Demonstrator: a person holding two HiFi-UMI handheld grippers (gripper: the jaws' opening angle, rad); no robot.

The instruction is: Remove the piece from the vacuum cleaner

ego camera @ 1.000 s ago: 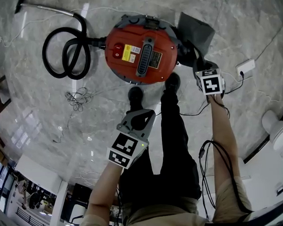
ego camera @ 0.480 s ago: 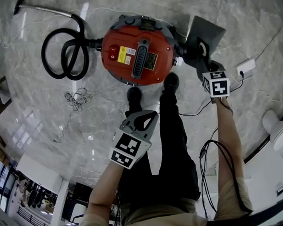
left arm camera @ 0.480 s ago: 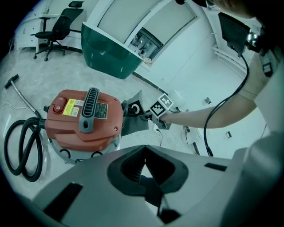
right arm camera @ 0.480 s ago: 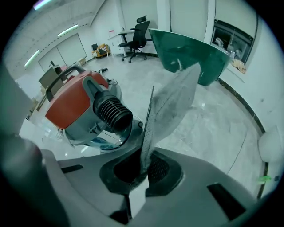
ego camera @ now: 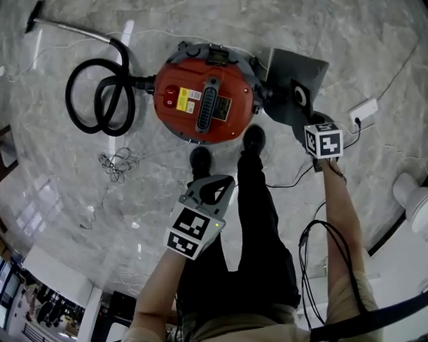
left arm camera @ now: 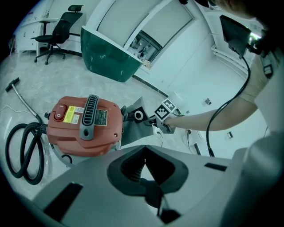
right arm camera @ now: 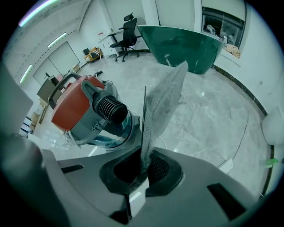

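The red vacuum cleaner (ego camera: pixel 205 104) stands on the marble floor, its black hose (ego camera: pixel 99 87) coiled to the left. To its right hangs a flat grey piece (ego camera: pixel 295 87) with a round hole. My right gripper (ego camera: pixel 309 127) is shut on the piece's lower edge. In the right gripper view the piece (right arm camera: pixel 162 102) rises edge-on from the right gripper (right arm camera: pixel 144 166), apart from the vacuum's black ribbed port (right arm camera: pixel 111 108). My left gripper (ego camera: pixel 213 186) hovers below the vacuum, over the person's legs, shut and holding nothing. In its own view the left gripper (left arm camera: pixel 144 150) points toward the vacuum (left arm camera: pixel 84 124).
The person's shoes (ego camera: pixel 253 137) stand just below the vacuum. A tangle of wire (ego camera: pixel 115 153) lies at the left, and a white power strip (ego camera: pixel 359 112) with cables at the right. A white round object (ego camera: pixel 415 198) sits at the far right. A green counter (left arm camera: pixel 108 57) and an office chair (left arm camera: pixel 57 33) stand farther off.
The right gripper has carried the grey piece a little to the right, away from the vacuum, and rolled it so its holed face shows. The left gripper has stayed put.
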